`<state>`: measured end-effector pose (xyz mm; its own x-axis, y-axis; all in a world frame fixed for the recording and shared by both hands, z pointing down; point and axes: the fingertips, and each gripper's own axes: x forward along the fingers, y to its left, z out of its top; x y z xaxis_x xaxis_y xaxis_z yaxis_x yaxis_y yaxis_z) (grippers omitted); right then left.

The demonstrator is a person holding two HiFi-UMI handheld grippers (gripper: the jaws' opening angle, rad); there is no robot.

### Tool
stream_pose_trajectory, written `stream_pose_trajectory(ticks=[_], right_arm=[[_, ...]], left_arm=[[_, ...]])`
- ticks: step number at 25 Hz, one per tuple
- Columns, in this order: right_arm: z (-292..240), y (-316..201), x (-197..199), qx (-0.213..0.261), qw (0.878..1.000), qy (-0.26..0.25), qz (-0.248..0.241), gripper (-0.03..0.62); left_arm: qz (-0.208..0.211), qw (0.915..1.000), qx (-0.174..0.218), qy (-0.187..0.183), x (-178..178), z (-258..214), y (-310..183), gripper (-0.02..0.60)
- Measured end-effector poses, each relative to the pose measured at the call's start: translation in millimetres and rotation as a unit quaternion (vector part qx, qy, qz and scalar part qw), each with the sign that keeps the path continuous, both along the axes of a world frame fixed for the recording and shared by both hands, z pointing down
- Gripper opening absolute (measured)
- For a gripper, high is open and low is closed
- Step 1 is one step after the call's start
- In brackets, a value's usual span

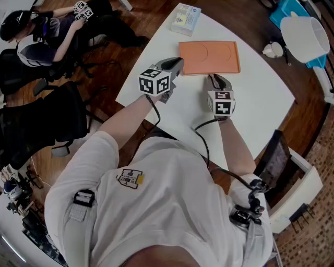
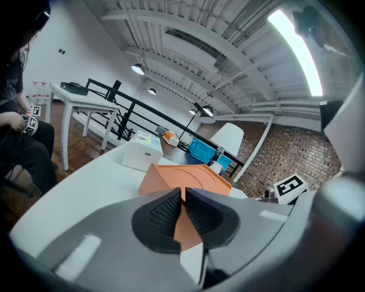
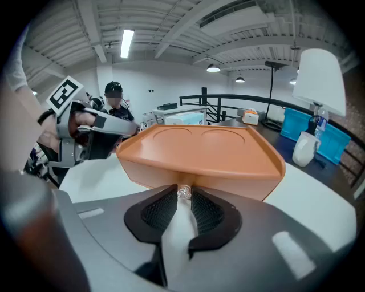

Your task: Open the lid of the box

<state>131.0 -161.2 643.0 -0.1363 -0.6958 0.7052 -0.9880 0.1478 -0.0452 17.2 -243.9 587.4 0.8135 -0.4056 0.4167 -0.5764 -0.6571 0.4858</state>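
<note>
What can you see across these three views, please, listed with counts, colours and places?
Table: one, white, centre of the head view.
Box: one, orange, flat, lid down, on the table's far half.
Catch: one, small, shiny, on the box's near edge.
Carton: one, white, on the table beyond the box.
Lamp: one, white, by the table's far right edge.
Bin: one, blue, behind the lamp.
Chairs: two, black, on the floor at left.
Other person: one, dark clothes, seated top left.
Left gripper: one, grey, shut on the box's near left corner.
Right gripper: one, grey, jaws close on either side of the catch.
</note>
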Motion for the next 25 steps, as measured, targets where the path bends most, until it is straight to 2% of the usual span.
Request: stream_pose_trajectory(ticks=[6, 20, 25], right_arm=[[-1.0, 19.2, 13.4, -0.021, 0.999, 0.036, 0.018, 0.066], [1.5, 110.4, 1.8, -0.049, 0.998, 0.018, 0.021, 0.066], [3.6, 128.1, -0.2, -0.052, 0.998, 0.011, 0.022, 0.067]], left_arm=[[0.009, 0.9999, -0.006, 0.000, 16.6, 5.1, 13.6, 0.023], [0.005, 0.9998, 0.004, -0.017, 12.8, 2.8, 11.5, 0.024], [0.002, 0.9997, 0.008, -0.023, 13.2, 2.8, 10.3, 0.023]])
